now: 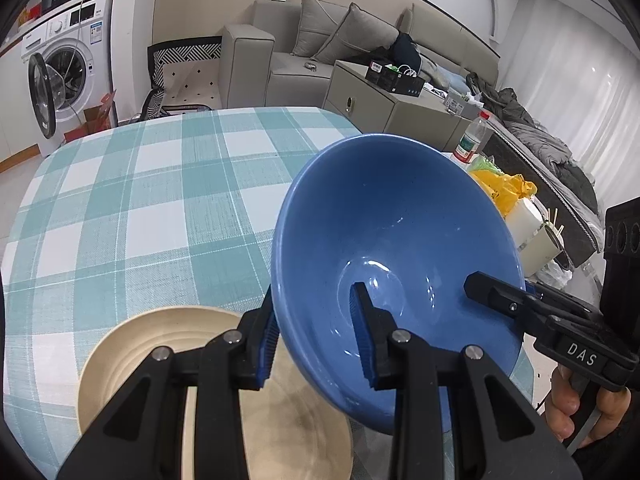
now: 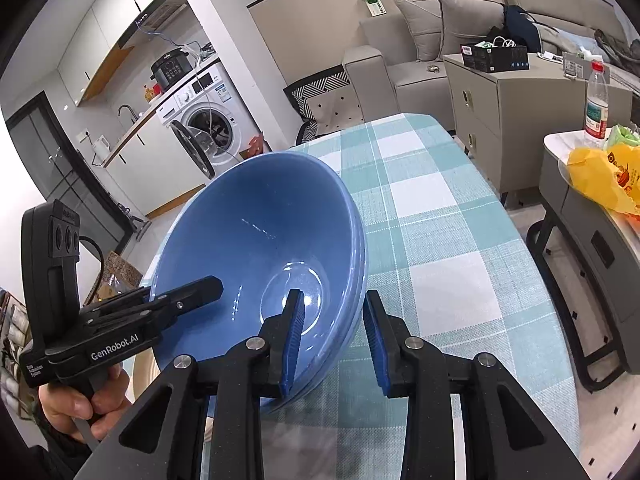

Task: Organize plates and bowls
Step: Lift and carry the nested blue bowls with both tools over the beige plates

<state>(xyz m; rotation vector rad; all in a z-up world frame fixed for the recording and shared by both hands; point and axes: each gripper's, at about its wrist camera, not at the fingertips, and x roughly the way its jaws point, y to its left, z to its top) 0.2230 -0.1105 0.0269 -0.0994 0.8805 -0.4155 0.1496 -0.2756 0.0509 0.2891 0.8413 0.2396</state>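
A blue bowl (image 1: 392,240) is held tilted above the checked table, with a second blue bowl nested under it, seen as a double rim in the right wrist view (image 2: 256,240). My left gripper (image 1: 316,332) straddles its left rim, one finger inside and one outside. My right gripper (image 2: 334,336) straddles the opposite rim the same way, and also shows in the left wrist view (image 1: 496,292). The jaws stand fairly wide, so the grip is unclear. A cream plate (image 1: 132,344) lies on the table below my left gripper.
The teal and white checked tablecloth (image 1: 140,200) covers the table. A side table (image 2: 560,148) to the right carries a water bottle (image 2: 597,100) and a yellow bag (image 2: 600,172). A grey cabinet (image 2: 492,120), sofa and washing machine (image 1: 64,68) stand beyond.
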